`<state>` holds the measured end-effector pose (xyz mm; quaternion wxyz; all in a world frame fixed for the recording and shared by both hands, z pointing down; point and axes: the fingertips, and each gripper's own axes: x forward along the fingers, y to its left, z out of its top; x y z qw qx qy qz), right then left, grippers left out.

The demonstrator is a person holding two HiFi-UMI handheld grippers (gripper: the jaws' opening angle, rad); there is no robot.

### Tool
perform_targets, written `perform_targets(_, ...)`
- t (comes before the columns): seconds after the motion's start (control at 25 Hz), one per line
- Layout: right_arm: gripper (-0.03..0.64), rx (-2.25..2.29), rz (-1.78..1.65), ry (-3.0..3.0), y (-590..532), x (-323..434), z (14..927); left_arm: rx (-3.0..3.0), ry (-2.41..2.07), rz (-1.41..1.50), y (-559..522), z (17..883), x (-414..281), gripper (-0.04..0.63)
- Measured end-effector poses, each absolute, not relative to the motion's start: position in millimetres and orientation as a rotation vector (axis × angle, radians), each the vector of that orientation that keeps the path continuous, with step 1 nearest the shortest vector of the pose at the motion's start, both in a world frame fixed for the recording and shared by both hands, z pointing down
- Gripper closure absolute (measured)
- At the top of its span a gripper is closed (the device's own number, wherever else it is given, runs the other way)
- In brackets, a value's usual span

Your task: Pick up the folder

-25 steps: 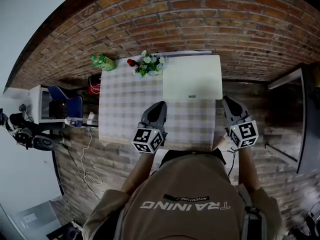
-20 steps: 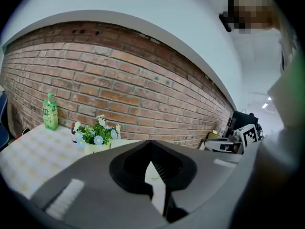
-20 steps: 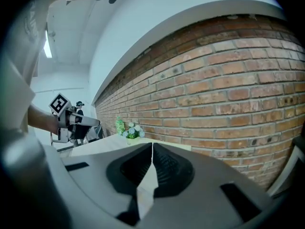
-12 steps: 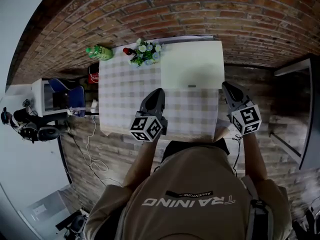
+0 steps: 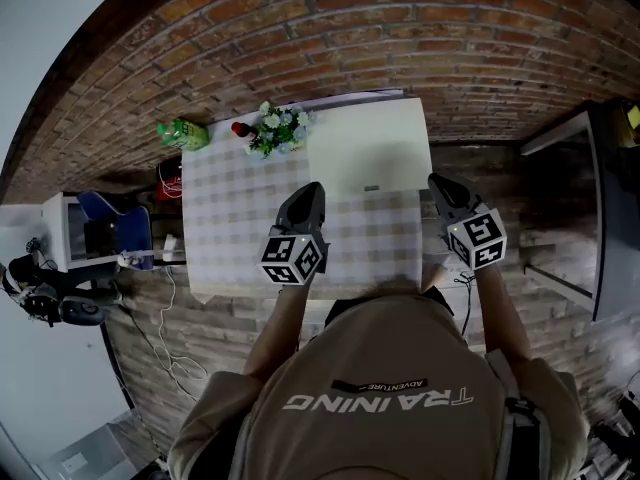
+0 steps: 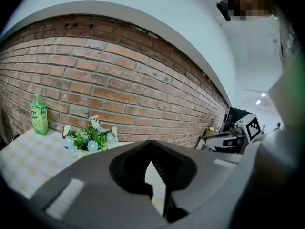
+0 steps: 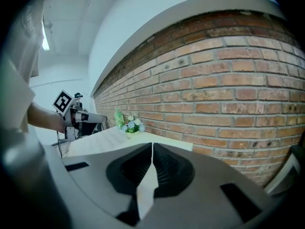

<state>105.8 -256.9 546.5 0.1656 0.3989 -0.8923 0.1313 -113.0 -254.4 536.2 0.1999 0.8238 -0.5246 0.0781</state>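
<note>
Brick wall [image 5: 400, 28] backs a checked table [image 5: 230, 218]. The pale folder [image 5: 365, 153] lies flat at its far right corner. Left gripper [image 5: 311, 190] and right gripper [image 5: 438, 184] hover nearer the person, jaws pressed together, empty. Flowers [image 5: 272, 130] and a green bottle [image 5: 182, 133] stand far left.

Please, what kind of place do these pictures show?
Probably an indoor room set up for recording, not a lived-in home. A brick wall stands behind a table with a checked cloth, which bears flowers and a green bottle; loose cables lie on the floor beside it.
</note>
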Motion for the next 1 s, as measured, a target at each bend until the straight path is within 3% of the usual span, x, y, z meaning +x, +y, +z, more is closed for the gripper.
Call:
perform_targets(0.64, 0.599, 1.239, 0.521, -2.404, -300.4, 88.1, 590.6, 2.249, -1.334, 0.308, -305.5, 595.9, -123.0, 0.588)
perform_targets(0.68, 0.480, 1.245, 0.571, -2.399, -304.9, 88.3, 595.3, 2.225, -1.309, 0.308, -306.9, 602.3, -123.6, 0.533)
perform_targets(0.72, 0.394, 1.257, 0.618, -2.391, -309.7, 89.5, 599.1, 2.193, -1.290, 0.308, -308.3, 608.8, -125.1, 0.401)
perform_targets(0.76, 0.394, 1.270, 0.652, -2.379, -314.5, 91.5, 601.7, 2.167, -1.275, 0.313, -309.5, 614.5, -126.8, 0.344)
perform_targets(1.0, 0.379, 1.227, 0.829, -2.277, -337.7, 107.8, 633.6, 2.056, -1.187, 0.364, -318.0, 644.5, -146.2, 0.333)
